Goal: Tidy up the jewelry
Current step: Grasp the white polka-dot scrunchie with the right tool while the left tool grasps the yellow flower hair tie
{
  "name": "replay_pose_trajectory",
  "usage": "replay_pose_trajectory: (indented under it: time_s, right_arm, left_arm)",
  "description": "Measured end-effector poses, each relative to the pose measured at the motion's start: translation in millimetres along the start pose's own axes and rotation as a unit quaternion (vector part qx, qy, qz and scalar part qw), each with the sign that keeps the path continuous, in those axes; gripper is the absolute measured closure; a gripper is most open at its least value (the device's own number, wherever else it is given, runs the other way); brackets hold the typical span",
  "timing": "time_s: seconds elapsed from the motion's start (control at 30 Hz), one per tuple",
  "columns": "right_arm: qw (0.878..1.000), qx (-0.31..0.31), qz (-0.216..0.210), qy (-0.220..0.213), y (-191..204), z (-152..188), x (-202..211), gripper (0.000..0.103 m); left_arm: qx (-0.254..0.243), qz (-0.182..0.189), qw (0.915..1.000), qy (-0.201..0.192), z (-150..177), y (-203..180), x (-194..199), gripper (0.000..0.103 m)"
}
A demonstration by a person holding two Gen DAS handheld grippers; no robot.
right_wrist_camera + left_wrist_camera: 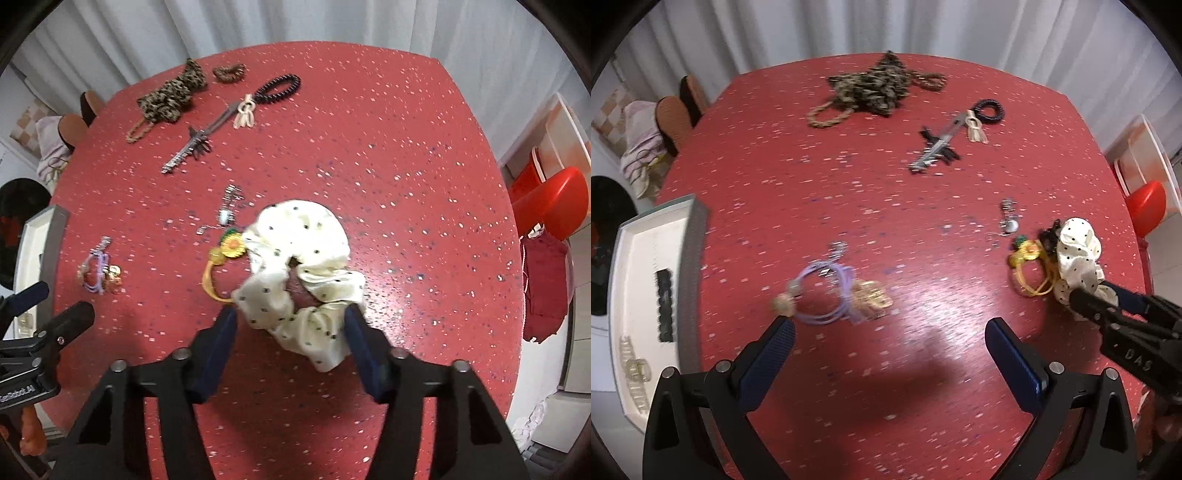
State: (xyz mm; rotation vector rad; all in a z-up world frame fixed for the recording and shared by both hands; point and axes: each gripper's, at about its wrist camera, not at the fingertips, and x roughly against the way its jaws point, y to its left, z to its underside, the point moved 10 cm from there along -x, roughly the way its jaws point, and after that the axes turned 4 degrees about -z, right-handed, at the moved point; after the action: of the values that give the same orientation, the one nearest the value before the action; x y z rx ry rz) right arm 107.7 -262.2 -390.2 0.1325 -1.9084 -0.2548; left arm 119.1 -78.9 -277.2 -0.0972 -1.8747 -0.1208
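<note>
A cream polka-dot scrunchie (299, 258) lies on the red table (406, 184), its near fold between my right gripper's (291, 317) open fingers; contact is unclear. A yellow flower hair tie (225, 254) touches its left side. In the left wrist view the scrunchie (1075, 254) and right gripper (1104, 306) sit at the right. My left gripper (886, 332) is open and empty, just short of purple hair ties with a gold clip (834, 295). A white tray (646, 295) at the left edge holds a black comb clip (665, 306) and a pale clip (635, 369).
Further back lie a leopard-print scrunchie pile (875, 88), a silver clip over a black one (934, 151), a black coil tie (988, 109), a cream bow (975, 129) and small silver earrings (1008, 218). A red chair (550, 210) stands right of the table.
</note>
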Motion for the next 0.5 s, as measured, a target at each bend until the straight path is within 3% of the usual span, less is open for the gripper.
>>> replay_pose_trajectory:
  time_s: [0.17, 0.43, 0.5]
  right_arm:
    - [1.000, -0.017, -0.001, 0.002, -17, 2, -2, 0.063]
    - [0.999, -0.047, -0.001, 0.000, -46, 9, 0, 0.071]
    - [0.999, -0.054, -0.001, 0.000, -54, 10, 1, 0.073]
  left_arm:
    - [-0.010, 0.020, 0.9997, 0.006, -8, -33, -12, 0.000]
    - [-0.029, 0.033, 0.9989, 0.015, -18, -77, -34, 0.000]
    - [-0.034, 0.028, 0.9988, 0.021, -18, -83, -42, 0.010]
